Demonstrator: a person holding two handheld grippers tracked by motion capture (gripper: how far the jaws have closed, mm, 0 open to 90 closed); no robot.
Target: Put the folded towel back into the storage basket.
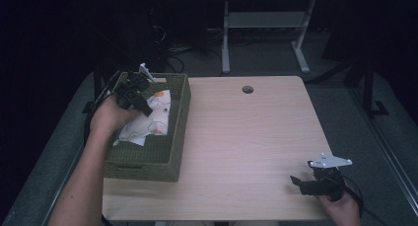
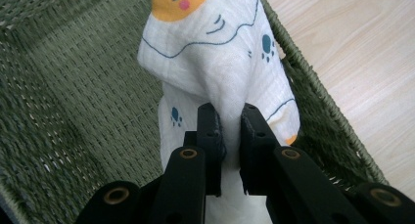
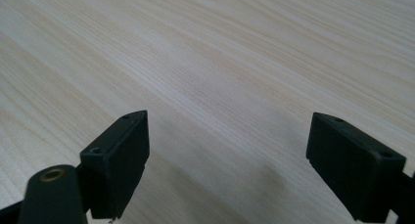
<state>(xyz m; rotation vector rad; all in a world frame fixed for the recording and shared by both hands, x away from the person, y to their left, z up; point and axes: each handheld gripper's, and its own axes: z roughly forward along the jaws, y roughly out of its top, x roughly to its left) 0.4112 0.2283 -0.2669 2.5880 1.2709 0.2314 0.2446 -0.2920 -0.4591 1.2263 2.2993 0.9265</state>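
The cloth (image 1: 148, 118) lies in the basket (image 1: 170, 159) on the table's (image 1: 246, 147) left side, with the right gripper (image 1: 301, 183) well apart, over its near right corner.

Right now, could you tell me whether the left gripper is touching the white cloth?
Touching: the left gripper view shows the left gripper pinching a fold of the white cloth.

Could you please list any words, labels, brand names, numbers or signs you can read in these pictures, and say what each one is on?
There is no readable text.
The white cloth, pinched by the left gripper over the green woven basket, carries only pictures: blue paw prints, blue curved lines and an orange cartoon face.
The wooden table, the basket and the right gripper carry no lettering that I can make out.
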